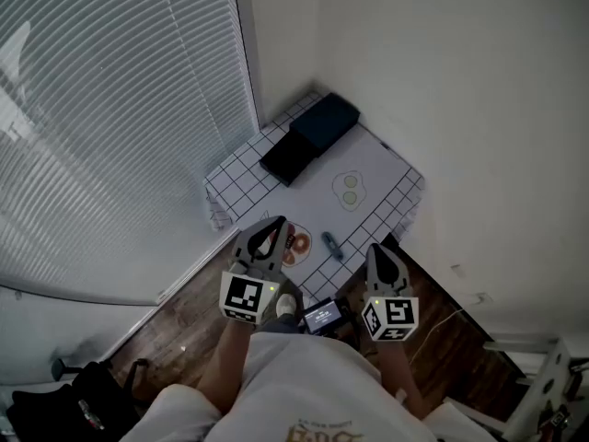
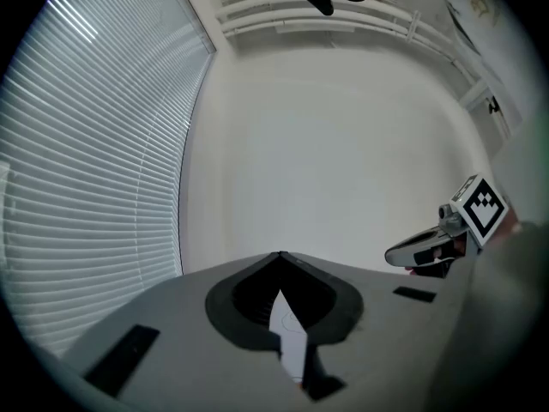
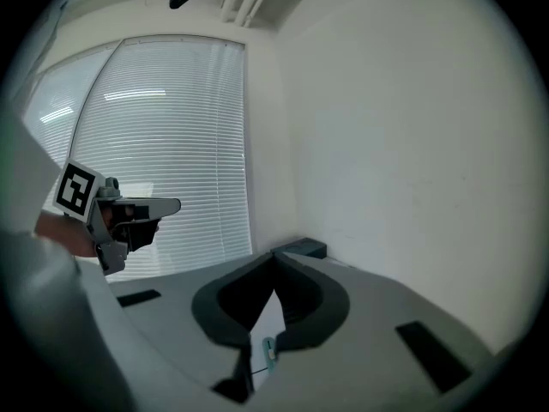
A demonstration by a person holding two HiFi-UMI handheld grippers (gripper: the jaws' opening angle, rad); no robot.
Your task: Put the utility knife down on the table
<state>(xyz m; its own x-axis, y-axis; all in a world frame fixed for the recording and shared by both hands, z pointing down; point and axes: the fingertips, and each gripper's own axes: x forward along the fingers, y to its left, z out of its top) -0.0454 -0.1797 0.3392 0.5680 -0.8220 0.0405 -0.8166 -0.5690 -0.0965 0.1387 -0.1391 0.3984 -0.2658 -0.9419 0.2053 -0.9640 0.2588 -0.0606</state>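
The utility knife [image 1: 331, 245], a small blue-grey tool, lies on the checked tablecloth [image 1: 241, 178] between my two grippers. It also shows through the gap under the right jaws [image 3: 268, 350]. My left gripper [image 1: 276, 221] hovers to the knife's left, jaws closed tip to tip [image 2: 279, 254] with nothing in them. To the knife's right is my right gripper [image 1: 375, 248], also shut and empty [image 3: 274, 254]. Each gripper shows in the other's view: the right gripper [image 2: 420, 251] and the left gripper [image 3: 146, 209]. Both are held above the table, apart from the knife.
Two black cases [image 1: 308, 136] lie at the table's far corner against the wall and blinds. A white sheet with two green discs [image 1: 350, 187] and orange rings [image 1: 296, 245] rest on the cloth. A small screen device [image 1: 324, 316] sits by the near edge. A black bag [image 1: 74, 403] is on the floor.
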